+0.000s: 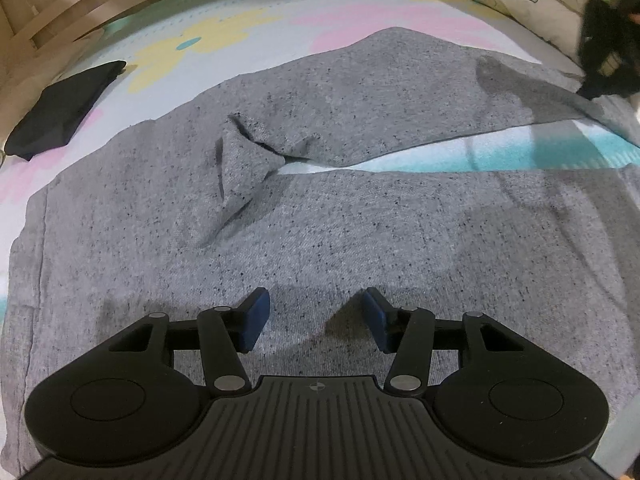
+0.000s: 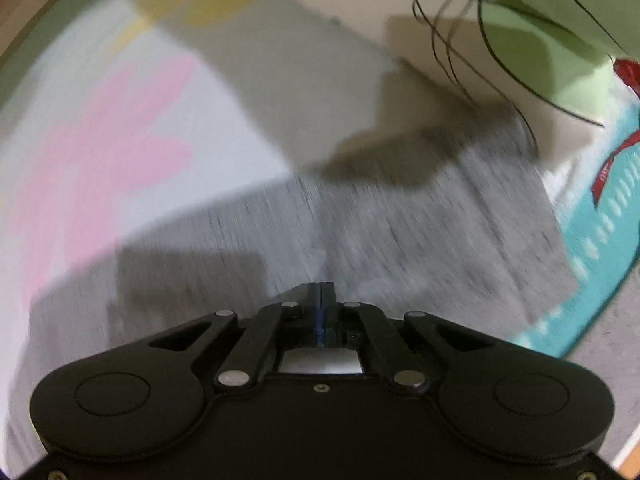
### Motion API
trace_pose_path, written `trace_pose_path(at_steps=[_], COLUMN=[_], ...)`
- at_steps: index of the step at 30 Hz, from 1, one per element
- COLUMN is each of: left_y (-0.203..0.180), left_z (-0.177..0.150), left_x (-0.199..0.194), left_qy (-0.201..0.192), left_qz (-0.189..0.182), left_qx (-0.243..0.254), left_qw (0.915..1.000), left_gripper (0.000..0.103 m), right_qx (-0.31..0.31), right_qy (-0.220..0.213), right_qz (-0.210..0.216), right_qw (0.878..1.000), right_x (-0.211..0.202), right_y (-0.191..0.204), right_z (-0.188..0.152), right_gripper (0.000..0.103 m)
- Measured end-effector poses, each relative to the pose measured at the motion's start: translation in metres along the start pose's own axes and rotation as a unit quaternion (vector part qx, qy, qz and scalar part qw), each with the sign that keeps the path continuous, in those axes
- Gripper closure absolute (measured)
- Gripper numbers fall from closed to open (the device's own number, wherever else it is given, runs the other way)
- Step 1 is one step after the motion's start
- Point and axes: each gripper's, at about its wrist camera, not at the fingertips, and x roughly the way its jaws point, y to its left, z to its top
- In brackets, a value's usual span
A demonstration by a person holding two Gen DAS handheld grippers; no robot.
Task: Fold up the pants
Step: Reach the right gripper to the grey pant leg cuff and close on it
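The speckled grey knit pants (image 1: 320,216) stretch rightward from the gaping left gripper (image 1: 316,316), toward the right gripper (image 2: 322,300), pinched shut on cloth.

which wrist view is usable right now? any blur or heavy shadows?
Left wrist view: sharp, fisheye curvature at the edges, soft shadows of the left gripper on the grey pants. Right wrist view: strong motion blur smears the pants and bedsheet; the right gripper stays sharp, jaws together, with a dark shadow ahead of it.
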Motion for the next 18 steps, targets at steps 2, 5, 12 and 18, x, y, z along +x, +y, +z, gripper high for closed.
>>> trace_pose_path(at_steps=[2, 5, 12, 18], left_y=[0.000, -0.001, 0.000, -0.001], left_z=[-0.001, -0.001, -0.001, 0.002], left_x=[0.000, -0.001, 0.000, 0.003], left_qy=[0.000, -0.001, 0.000, -0.002], left_qz=[0.001, 0.000, -0.004, -0.005], left_qx=[0.001, 0.002, 0.002, 0.008], left_qw=[1.0000, 1.0000, 1.0000, 1.0000], left_gripper=[0.053, 0.053, 0.053, 0.053], right_qx=[-0.019, -0.013, -0.081, -0.025], right_qy=[-0.012, -0.066, -0.160, -0.126], right_qz=[0.028, 0.047, -0.037, -0.029], right_qw=[0.999, 0.997, 0.983, 0.991], right_x=[-0.014, -0.042, -0.044, -0.003], right_y=[-0.013, -0.044, -0.097, -0.129], right_z=[-0.008, -0.020, -0.019, 0.006], right_gripper=[0.099, 0.049, 0.023, 0.025])
